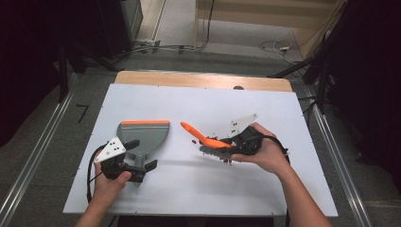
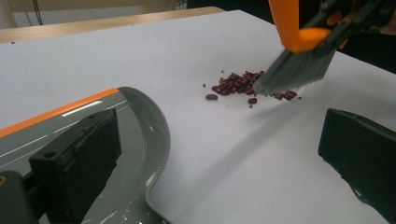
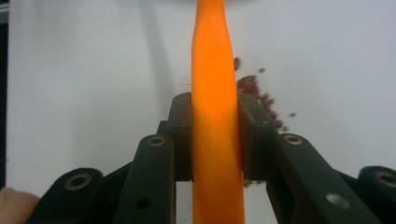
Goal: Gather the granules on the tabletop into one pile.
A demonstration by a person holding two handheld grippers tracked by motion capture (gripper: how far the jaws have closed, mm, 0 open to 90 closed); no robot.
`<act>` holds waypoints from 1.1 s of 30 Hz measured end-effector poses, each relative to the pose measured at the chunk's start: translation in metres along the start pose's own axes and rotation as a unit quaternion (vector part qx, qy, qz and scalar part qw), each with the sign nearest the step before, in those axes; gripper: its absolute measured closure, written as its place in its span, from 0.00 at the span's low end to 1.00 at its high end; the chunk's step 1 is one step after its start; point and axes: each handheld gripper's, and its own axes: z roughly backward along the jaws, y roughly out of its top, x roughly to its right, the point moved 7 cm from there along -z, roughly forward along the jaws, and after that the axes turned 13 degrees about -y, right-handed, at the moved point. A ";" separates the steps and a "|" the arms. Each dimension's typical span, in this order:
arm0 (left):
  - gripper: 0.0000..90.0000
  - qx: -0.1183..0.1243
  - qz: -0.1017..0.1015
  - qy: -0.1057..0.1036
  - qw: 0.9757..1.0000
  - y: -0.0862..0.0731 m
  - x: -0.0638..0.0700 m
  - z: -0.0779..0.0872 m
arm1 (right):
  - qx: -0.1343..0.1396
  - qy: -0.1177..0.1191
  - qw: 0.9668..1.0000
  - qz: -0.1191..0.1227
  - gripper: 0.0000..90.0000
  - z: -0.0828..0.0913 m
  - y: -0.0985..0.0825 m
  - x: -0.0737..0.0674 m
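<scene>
A grey dustpan point(image 1: 144, 135) with an orange front lip lies flat on the white table point(image 1: 198, 184), left of centre. My left gripper point(image 1: 142, 154) is open, its jaws spread wide to either side of the dustpan's handle; in the left gripper view point(image 2: 219, 140) one jaw rests over the pan point(image 2: 140, 130) and the other stands clear on the right. My right gripper point(image 1: 229, 143) is shut on the orange handle of a brush point(image 1: 205, 138), gripped mid-handle point(image 3: 215, 107). The grey bristles point(image 2: 294, 70) hang just over a small heap of dark red beans point(image 2: 238, 86).
A few stray beans point(image 1: 195, 140) lie beside the brush, and more scatter under the right hand point(image 1: 228, 160). The white sheet covers a wooden tabletop point(image 1: 203, 80). Metal rails, cables and dark equipment surround the table.
</scene>
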 end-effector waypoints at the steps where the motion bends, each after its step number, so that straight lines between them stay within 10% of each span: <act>1: 0.00 0.000 -0.001 0.000 1.000 0.000 0.000 0.000 | -0.003 0.009 1.000 0.001 0.77 -0.003 -0.003 -0.003; 7: 0.00 0.000 -0.001 0.001 1.000 0.001 0.001 0.000 | -0.025 0.042 0.999 0.002 0.77 -0.020 -0.013 -0.013; 33: 0.00 0.000 -0.002 -0.001 1.000 0.000 0.001 0.000 | -0.019 0.016 1.000 0.002 0.77 -0.047 0.001 0.027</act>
